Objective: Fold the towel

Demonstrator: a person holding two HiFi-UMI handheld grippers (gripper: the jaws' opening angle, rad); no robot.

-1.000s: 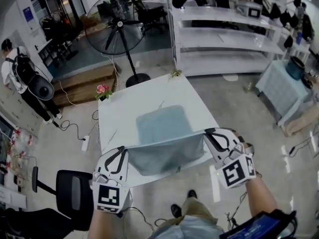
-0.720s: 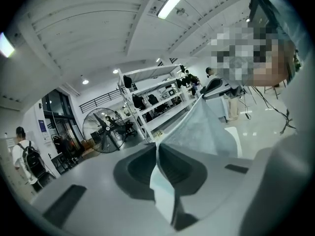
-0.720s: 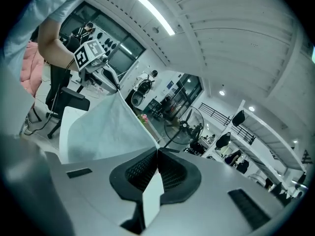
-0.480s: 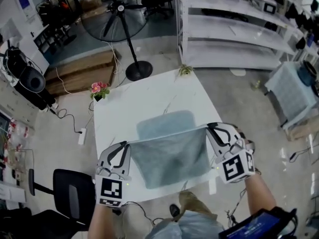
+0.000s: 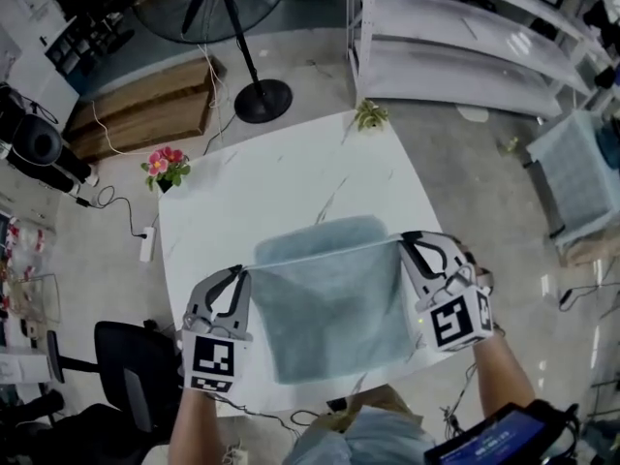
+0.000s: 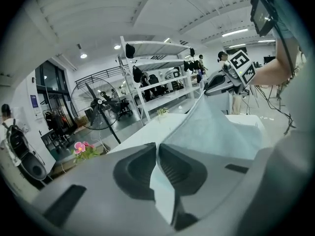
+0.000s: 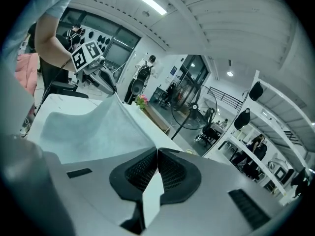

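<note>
Towel (image 5: 334, 303) is pinched at two corners, one in each of your tongs. Left gripper (image 5: 246, 272): jaws clamped hard on its corner, with a flap of cloth poking back out behind the pads. Right gripper (image 5: 402, 241): same, shut on the other corner, a pale tail of fabric sticking back through the pads. The held edge runs taut and nearly straight from one tip to the other, your right tip a bit further forward than your left.

Behind that edge the cloth spreads back toward you between the two grippers, ending near the close edge of the white table (image 5: 242, 192). Just ahead of the tips a paler strip of the same towel lies flat on the tabletop. In both gripper views the cloth climbs from the table to the opposite gripper.

Pink flowers (image 5: 167, 161) sit well ahead and to the left of your left gripper, off the table corner. Small green plant (image 5: 370, 115) sits well ahead of your right gripper at the far edge. Fan stand (image 5: 262, 99) is on the floor beyond.
</note>
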